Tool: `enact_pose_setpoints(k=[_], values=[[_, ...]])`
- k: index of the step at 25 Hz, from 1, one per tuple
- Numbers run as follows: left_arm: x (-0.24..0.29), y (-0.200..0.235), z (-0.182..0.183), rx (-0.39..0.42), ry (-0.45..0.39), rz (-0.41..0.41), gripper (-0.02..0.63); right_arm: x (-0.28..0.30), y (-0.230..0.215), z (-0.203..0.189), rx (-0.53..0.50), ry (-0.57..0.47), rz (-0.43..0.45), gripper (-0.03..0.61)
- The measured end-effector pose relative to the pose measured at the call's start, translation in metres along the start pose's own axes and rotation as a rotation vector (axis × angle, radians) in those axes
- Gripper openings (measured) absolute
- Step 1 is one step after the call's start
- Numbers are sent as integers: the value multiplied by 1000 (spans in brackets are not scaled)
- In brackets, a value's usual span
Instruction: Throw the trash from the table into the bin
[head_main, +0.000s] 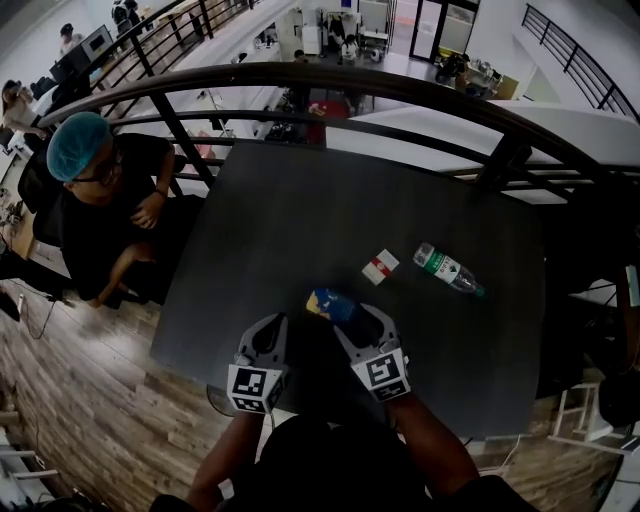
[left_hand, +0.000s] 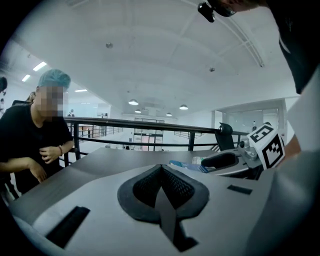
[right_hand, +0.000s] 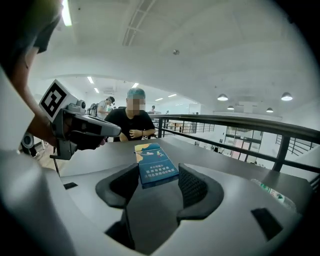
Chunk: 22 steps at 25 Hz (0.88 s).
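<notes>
A blue cigarette-type box (right_hand: 156, 165) sits between the pads of my right gripper (right_hand: 159, 179), which is shut on it and holds it above the dark table (head_main: 300, 220). In the head view the box (head_main: 328, 303) sticks out ahead of the right gripper (head_main: 350, 320) near the table's front edge. My left gripper (head_main: 270, 335) hovers just left of it, its jaws shut with nothing between them (left_hand: 161, 172). Farther out on the table lie a small red-and-white box (head_main: 380, 266) and a clear plastic bottle with a green label (head_main: 448, 270).
A person in a teal cap (head_main: 100, 200) sits at the table's left side. A curved black railing (head_main: 400, 95) runs behind the table's far edge. Wooden floor (head_main: 90, 400) lies to the left, below the table.
</notes>
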<state>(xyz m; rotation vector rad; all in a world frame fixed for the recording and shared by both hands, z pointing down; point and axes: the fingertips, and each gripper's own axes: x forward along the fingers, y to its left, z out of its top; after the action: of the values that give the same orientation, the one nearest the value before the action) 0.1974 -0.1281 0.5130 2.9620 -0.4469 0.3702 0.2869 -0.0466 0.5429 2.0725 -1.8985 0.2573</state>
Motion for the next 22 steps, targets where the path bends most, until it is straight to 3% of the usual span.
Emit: enact_pose_setpoints(k=[9, 22], values=[[-33, -32, 24, 8, -82, 102, 20, -55, -3, 19, 2, -97, 17, 267], [-109, -66, 0, -17, -78, 309, 20, -87, 38, 23, -39, -184, 174, 264]])
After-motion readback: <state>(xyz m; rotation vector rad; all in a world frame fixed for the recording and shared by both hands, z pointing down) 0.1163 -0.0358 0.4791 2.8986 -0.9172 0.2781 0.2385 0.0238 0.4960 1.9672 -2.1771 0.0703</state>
